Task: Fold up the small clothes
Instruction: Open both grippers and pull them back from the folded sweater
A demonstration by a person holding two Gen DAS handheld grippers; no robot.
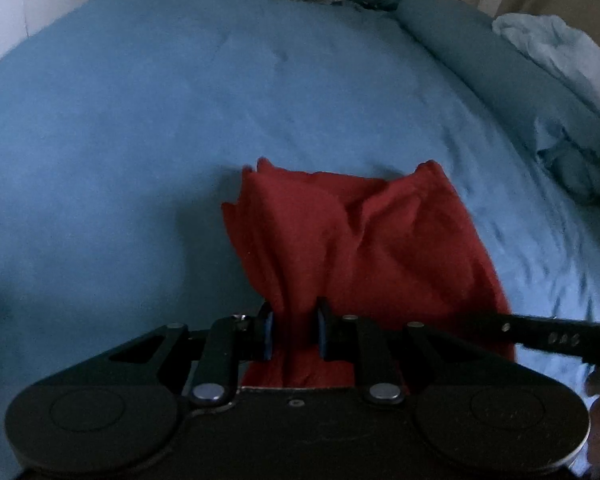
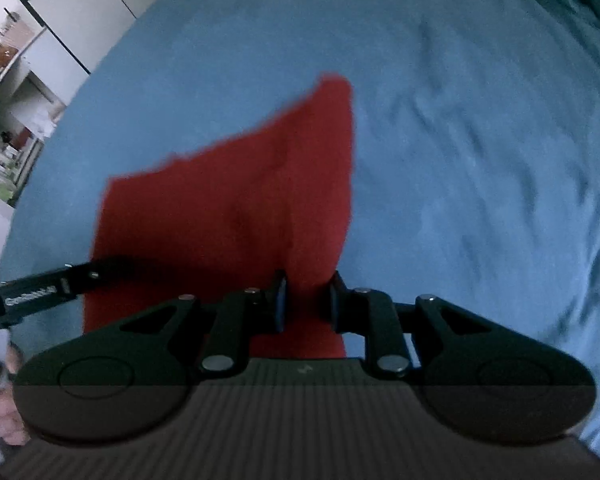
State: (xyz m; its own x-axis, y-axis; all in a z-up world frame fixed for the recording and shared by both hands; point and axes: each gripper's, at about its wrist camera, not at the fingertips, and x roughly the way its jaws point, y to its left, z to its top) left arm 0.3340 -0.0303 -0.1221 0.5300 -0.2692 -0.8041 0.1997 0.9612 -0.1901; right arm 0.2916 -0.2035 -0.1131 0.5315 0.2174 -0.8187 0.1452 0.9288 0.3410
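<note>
Bed, blue bedspread (image 1: 148,128); rumpled teal bedding (image 1: 540,92) far right of the left gripper. Red garment (image 1: 352,240): hangs forward from both grippers over the bedspread. Left gripper (image 1: 294,330): pads clamped on a bunched fold of it. Right gripper (image 2: 306,304): pads closed on its right edge. Shelving (image 2: 8,112) far left.

Both wrist cameras are looking forward and down, close over the bed (image 1: 180,100), sharing the red cloth (image 1: 340,240) (image 2: 228,200).
</note>
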